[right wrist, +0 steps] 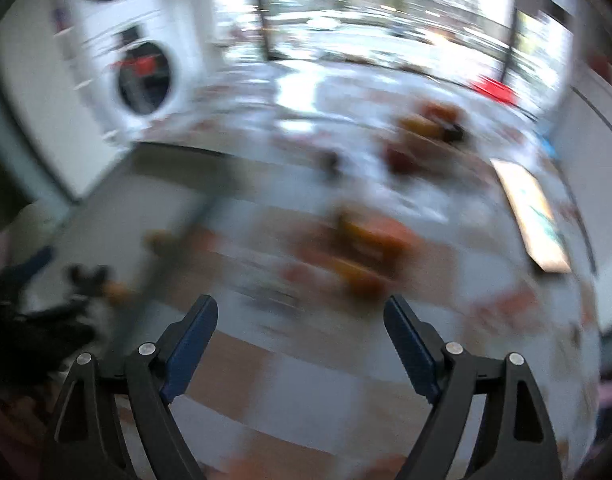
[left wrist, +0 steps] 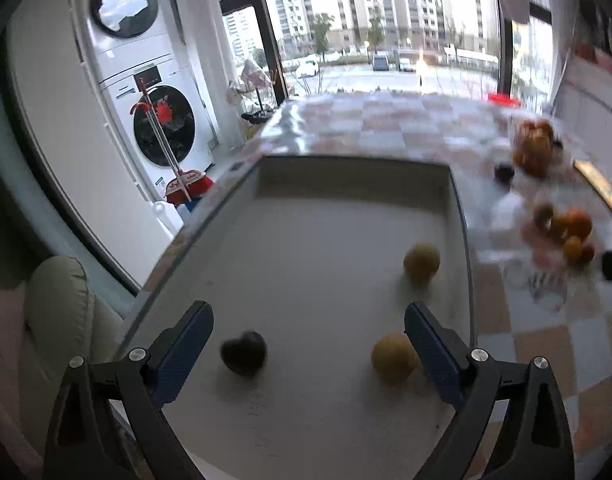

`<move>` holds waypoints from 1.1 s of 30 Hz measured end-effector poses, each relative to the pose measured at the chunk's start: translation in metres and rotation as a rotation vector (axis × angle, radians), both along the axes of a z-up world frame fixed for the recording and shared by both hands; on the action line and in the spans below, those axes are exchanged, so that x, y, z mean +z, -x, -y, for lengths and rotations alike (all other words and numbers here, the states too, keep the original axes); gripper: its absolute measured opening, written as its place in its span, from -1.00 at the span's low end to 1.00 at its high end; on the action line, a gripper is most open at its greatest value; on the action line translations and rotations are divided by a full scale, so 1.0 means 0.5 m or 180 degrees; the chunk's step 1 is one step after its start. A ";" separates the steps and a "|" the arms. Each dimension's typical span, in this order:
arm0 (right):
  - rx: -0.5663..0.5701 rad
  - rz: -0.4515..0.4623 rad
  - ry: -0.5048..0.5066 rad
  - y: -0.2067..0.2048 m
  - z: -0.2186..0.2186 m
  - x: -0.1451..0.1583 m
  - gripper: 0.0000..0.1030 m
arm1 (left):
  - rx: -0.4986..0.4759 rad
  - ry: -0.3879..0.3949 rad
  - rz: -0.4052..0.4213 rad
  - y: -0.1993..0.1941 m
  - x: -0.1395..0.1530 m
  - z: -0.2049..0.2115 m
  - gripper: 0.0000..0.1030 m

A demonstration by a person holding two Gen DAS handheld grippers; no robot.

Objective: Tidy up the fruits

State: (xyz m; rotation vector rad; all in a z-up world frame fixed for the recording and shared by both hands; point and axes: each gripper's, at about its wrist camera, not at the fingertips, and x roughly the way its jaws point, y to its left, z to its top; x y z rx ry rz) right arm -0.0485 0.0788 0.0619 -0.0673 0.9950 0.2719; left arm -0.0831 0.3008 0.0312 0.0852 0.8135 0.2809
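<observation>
In the left wrist view a grey tray lies on the checkered table. My left gripper stands open above its near end. A dark plum rests on the tray floor between the fingers, nearer the left one and untouched. A yellow fruit lies against the right finger, and another yellow fruit sits farther in. The right wrist view is badly blurred. There my right gripper is open over the tablecloth with nothing between its fingers, and a pile of orange and red fruit lies just ahead.
More oranges and a dark fruit lie on the table right of the tray, with another heap nearer. A flat book or board lies at the table's right side. Stacked washing machines and a window stand behind.
</observation>
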 end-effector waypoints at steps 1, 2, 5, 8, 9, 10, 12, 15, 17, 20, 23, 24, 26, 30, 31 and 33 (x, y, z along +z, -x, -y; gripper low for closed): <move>-0.0120 -0.0046 0.0027 0.000 0.039 -0.013 0.71 | -0.0011 -0.0065 -0.0018 0.000 -0.003 0.009 0.89; -0.0217 -0.0095 0.0049 0.001 0.070 -0.026 0.71 | -0.0028 -0.0145 -0.0002 -0.002 -0.001 0.019 0.89; -0.0503 -0.0292 0.0078 -0.011 0.154 -0.079 0.71 | -0.0048 -0.0035 -0.0076 -0.012 0.003 0.049 0.89; -0.0598 -0.0094 0.0185 -0.033 0.179 -0.097 0.93 | 0.0044 -0.0170 0.0030 -0.017 0.028 0.088 0.89; -0.0607 -0.0083 0.0197 -0.042 0.179 -0.100 1.00 | 0.0008 -0.0141 0.0060 -0.017 0.039 0.105 0.89; -0.0625 -0.0110 0.0161 -0.061 0.180 -0.108 1.00 | -0.0028 -0.0061 0.0066 -0.019 0.048 0.118 0.89; -0.0685 0.0031 0.0265 -0.082 0.171 -0.116 1.00 | -0.0163 0.0223 0.0039 -0.020 0.059 0.156 0.89; -0.0673 0.0133 0.0246 -0.093 0.164 -0.117 1.00 | -0.0338 0.0387 -0.0121 -0.036 0.035 0.219 0.89; -0.0683 0.0132 0.0246 -0.094 0.160 -0.118 1.00 | -0.0384 0.0373 -0.0191 -0.039 0.011 0.251 0.89; -0.0684 0.0133 0.0244 -0.095 0.158 -0.116 1.00 | -0.0413 0.0409 -0.0253 -0.044 -0.020 0.277 0.89; -0.0684 0.0134 0.0245 -0.092 0.157 -0.116 1.00 | -0.0408 0.0476 -0.0295 -0.046 -0.042 0.289 0.89; -0.0684 0.0134 0.0245 -0.092 0.157 -0.116 1.00 | -0.0400 0.0499 -0.0352 -0.047 -0.050 0.289 0.90; -0.0684 0.0134 0.0246 -0.092 0.157 -0.116 1.00 | -0.0376 0.0612 -0.0366 -0.049 -0.054 0.283 0.90; -0.0684 0.0134 0.0244 -0.091 0.157 -0.116 1.00 | -0.0326 0.0724 -0.0386 -0.051 -0.064 0.277 0.98; -0.0684 0.0134 0.0244 -0.091 0.157 -0.117 1.00 | -0.0325 0.0713 -0.0385 -0.050 -0.063 0.278 0.98; -0.0684 0.0134 0.0244 -0.091 0.157 -0.116 1.00 | -0.0325 0.0708 -0.0387 -0.056 -0.069 0.286 0.98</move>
